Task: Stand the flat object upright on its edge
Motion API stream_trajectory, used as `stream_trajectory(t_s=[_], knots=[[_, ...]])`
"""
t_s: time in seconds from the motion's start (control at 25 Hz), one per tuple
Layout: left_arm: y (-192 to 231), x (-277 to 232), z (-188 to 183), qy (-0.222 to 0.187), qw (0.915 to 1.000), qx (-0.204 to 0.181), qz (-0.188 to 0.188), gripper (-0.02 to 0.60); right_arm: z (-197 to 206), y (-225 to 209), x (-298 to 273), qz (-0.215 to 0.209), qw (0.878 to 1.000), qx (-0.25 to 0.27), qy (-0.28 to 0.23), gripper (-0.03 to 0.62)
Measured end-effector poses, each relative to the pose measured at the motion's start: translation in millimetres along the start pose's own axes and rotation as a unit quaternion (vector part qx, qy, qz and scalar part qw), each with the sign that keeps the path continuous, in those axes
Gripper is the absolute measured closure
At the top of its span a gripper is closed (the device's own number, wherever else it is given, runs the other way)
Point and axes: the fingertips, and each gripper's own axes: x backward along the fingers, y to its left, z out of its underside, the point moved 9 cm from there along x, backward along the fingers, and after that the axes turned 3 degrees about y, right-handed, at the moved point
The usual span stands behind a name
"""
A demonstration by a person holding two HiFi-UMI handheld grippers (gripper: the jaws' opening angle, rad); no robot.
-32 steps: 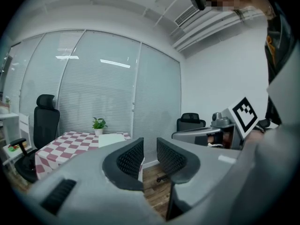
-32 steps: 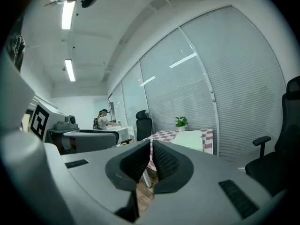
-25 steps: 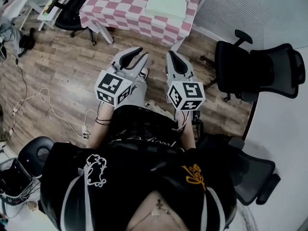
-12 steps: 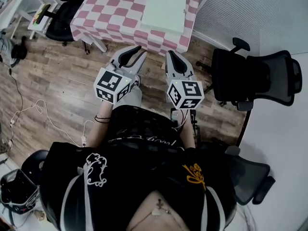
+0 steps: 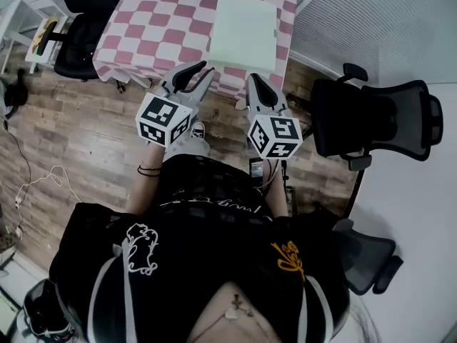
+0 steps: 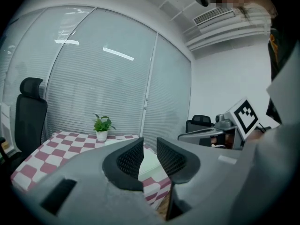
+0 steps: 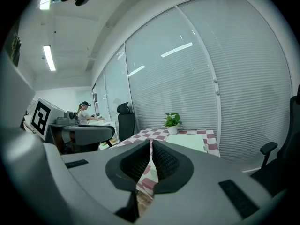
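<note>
While the flat object (image 5: 246, 21) lies flat on the checked table (image 5: 153, 31) at the top of the frame, no step is done yet. My left gripper (image 5: 206, 68) and right gripper (image 5: 254, 81), just below it, are squeezed closed and empty. Reaching and tipping are left.

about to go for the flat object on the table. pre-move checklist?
1. Flat object lying flat on the table, nothing on it: ok.
2. Left gripper empty: ok, nothing between the jaws.
3. Right gripper empty: ok.
4. Jaws open for a grasp: not ok, both shut.
5. Grippers at the object: not ok, both short of it, near the table's near edge.
6. Plant out of the way: ok, at the far end, apart from the object.
</note>
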Motion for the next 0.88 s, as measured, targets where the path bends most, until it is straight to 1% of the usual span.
stream_trajectory(t_s=[0.2,0.32,0.56,0.88], knots=[[42.8,-17.4,-1.7,0.007,0.9998,0.008,0.014,0.485,-4.6,-0.1,-35.0,0.020,1.000,-0.011,0.007,0.572],[57.9,-25.9,-0.8,0.015,0.9996,0.012,0.020,0.483,-4.3,-1.9,-45.2,0.029,0.999,-0.014,0.016,0.572],[67.3,-42.8,4.9,0.025,0.9986,0.024,0.041,0.483,-6.0,-17.8,-52.5,0.055,0.998,-0.023,0.026,0.572],[71.3,-67.3,5.0,0.035,0.9982,0.023,0.043,0.483,-9.3,-52.4,-57.6,0.078,0.996,-0.034,0.029,0.572]])
